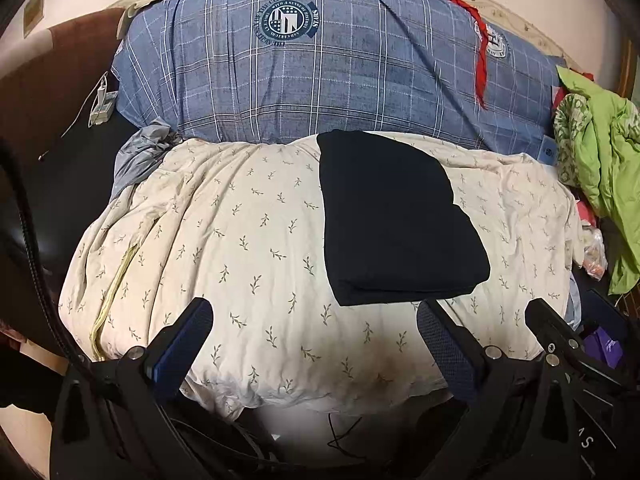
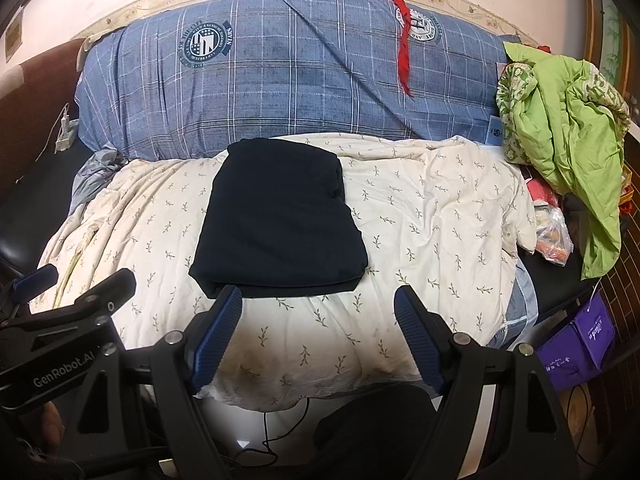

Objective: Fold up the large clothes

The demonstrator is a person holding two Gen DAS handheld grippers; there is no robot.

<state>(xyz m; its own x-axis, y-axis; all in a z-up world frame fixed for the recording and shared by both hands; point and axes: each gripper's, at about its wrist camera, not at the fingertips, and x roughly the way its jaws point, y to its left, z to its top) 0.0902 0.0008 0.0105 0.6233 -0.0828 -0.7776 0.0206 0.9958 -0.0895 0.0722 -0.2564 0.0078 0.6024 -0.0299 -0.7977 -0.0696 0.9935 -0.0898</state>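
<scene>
Both sets of jaws stand wide and empty: my left gripper (image 1: 314, 344) and my right gripper (image 2: 318, 330) hang above the near edge of the bed, pointing down at it, with nothing between the pads. In the right wrist view the left gripper sits just beside mine at the lower left.

My task piece, the dark navy folded garment (image 1: 394, 220), lies as a flat rectangle on the cream leaf-print quilt (image 1: 240, 248), with its thick folded edge toward me and its far end close to the blue plaid duvet roll (image 1: 320, 72) at the back edge of the bed. By my reckoning the fold looks finished or nearly so.

My worry is the surface. That quilt is soft, humped and wrinkled, so if I reach in for another fold or to lift the stack, a pad could catch the quilt along with the garment and drag both. A pinch on the top layer alone would peel the stack open. The garment is very dark, and I cannot make out its layer edges well, so I might misjudge the grip. The crumpled lime-green bedding (image 2: 568, 120) at the right edge of the bed is well apart and no threat.
</scene>
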